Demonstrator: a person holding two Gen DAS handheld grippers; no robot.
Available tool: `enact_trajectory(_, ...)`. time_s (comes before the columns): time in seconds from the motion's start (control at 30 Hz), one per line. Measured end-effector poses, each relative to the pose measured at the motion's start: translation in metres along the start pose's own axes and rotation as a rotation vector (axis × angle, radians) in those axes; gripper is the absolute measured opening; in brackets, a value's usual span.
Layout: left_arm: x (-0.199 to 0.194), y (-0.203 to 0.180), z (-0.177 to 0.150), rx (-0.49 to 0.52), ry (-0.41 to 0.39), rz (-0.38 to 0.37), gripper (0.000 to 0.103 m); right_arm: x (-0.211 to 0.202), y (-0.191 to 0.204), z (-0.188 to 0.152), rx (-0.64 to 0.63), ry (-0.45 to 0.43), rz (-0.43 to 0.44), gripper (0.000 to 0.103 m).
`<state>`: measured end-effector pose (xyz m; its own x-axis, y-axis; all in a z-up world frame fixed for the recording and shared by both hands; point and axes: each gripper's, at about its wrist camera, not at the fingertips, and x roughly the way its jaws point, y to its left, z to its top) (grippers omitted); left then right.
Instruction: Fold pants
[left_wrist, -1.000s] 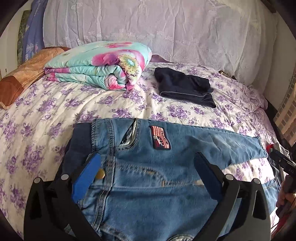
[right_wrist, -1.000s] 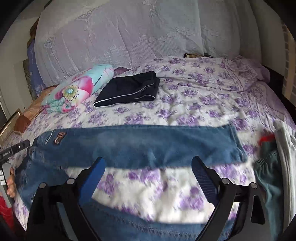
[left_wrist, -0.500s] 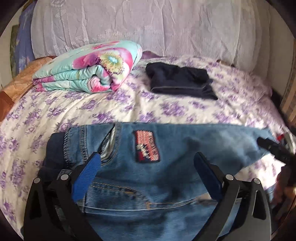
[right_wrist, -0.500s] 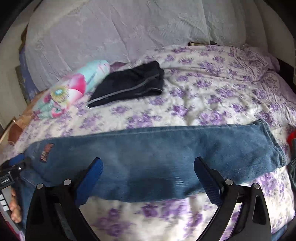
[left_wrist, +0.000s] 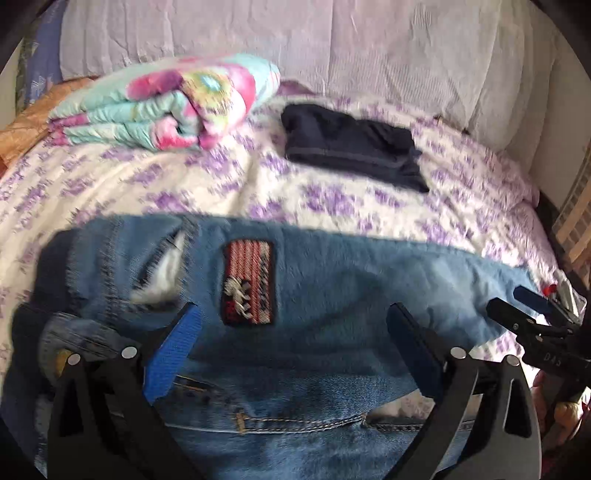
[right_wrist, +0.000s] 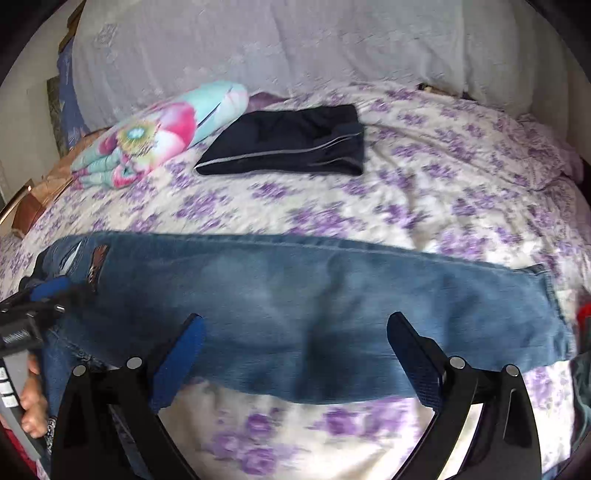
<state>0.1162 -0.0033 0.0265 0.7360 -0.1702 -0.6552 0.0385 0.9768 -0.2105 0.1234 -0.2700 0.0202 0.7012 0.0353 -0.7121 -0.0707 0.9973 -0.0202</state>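
Blue jeans (left_wrist: 332, 295) with a red striped patch (left_wrist: 249, 282) lie across the flowered bed, waist to the left, one leg (right_wrist: 314, 295) stretched to the right. My left gripper (left_wrist: 291, 317) hovers open over the waist and pocket area, with nothing between its blue-padded fingers. Over the middle of the leg my right gripper (right_wrist: 295, 325) is open too. Each gripper shows in the other's view: the right gripper (left_wrist: 517, 310) by the hem, the left gripper (right_wrist: 44, 295) by the waist, with a hand (right_wrist: 33, 402) on its handle.
Folded dark pants (right_wrist: 291, 138) and a folded floral quilt (left_wrist: 173, 110) lie further back on the bed sheet (right_wrist: 424, 184). White covered pillows (left_wrist: 332, 48) stand along the headboard. Red and green clothing (right_wrist: 583, 317) shows at the right edge.
Both grippers have moved forward over the jeans, which now fill more of each view. The frames are motion-blurred. Both stay open.
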Motion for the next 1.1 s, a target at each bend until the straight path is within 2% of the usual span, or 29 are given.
enact_trajectory(0.07,-0.023,0.013,0.003,0.012,-0.087,0.041,0.098,-0.009,-0.048,0.001,0.088,-0.029,-0.089,0.100)
enact_trajectory(0.1,-0.024,0.020,0.004,0.030,-0.088,0.076,0.098,-0.007,-0.074,0.000,0.147,-0.026,-0.131,0.100)
enact_trajectory(0.13,-0.015,0.027,0.003,0.055,-0.043,0.112,0.098,0.000,-0.102,-0.003,0.215,0.003,-0.163,0.100)
enact_trajectory(0.17,0.004,0.034,0.000,0.068,0.048,0.134,0.098,0.016,-0.126,-0.008,0.272,0.074,-0.171,0.100)
enact_trajectory(0.2,0.026,0.043,-0.004,0.062,0.164,0.152,0.098,0.038,-0.144,-0.016,0.315,0.171,-0.143,0.100)
enact_trajectory(0.23,0.037,0.037,-0.006,0.107,0.181,0.219,0.098,0.039,-0.146,-0.017,0.282,0.129,-0.143,0.100)
enact_trajectory(0.27,0.038,0.023,-0.008,0.176,0.161,0.284,0.098,0.035,-0.139,-0.014,0.257,0.121,-0.169,0.100)
enact_trajectory(0.3,0.038,0.011,-0.013,0.243,0.147,0.306,0.098,0.032,-0.132,-0.011,0.236,0.131,-0.210,0.100)
enact_trajectory(0.37,0.032,-0.003,-0.019,0.312,0.096,0.349,0.098,0.014,-0.111,-0.010,0.168,0.048,-0.267,0.100)
enact_trajectory(0.4,0.023,-0.008,-0.021,0.333,0.049,0.345,0.098,-0.001,-0.099,-0.010,0.136,-0.010,-0.285,0.100)
enact_trajectory(0.47,0.002,-0.015,-0.023,0.350,-0.038,0.284,0.098,-0.036,-0.076,-0.012,0.091,-0.131,-0.267,0.100)
enact_trajectory(0.5,-0.006,-0.017,-0.024,0.348,-0.060,0.250,0.098,-0.052,-0.069,-0.016,0.084,-0.179,-0.242,0.100)
enact_trajectory(0.57,-0.011,-0.022,-0.025,0.338,-0.056,0.202,0.098,-0.076,-0.056,-0.028,0.087,-0.245,-0.180,0.100)
enact_trajectory(0.67,-0.010,-0.027,-0.032,0.305,-0.033,0.173,0.098,-0.085,-0.046,-0.045,0.122,-0.234,-0.077,0.100)
enact_trajectory(0.77,-0.013,-0.030,-0.041,0.277,-0.023,0.141,0.098,-0.068,-0.040,-0.052,0.143,-0.139,-0.002,0.100)
enact_trajectory(0.9,-0.016,-0.036,-0.048,0.291,-0.044,0.196,0.098,-0.047,-0.030,-0.054,0.120,-0.047,-0.034,0.100)
enact_trajectory(1.0,-0.026,-0.026,-0.040,0.254,-0.081,0.202,0.098,-0.052,-0.033,-0.056,0.136,-0.070,-0.031,0.100)
enact_trajectory(1.1,-0.039,0.001,-0.016,0.190,-0.110,0.198,0.098,-0.066,-0.046,-0.056,0.164,-0.175,-0.053,0.100)
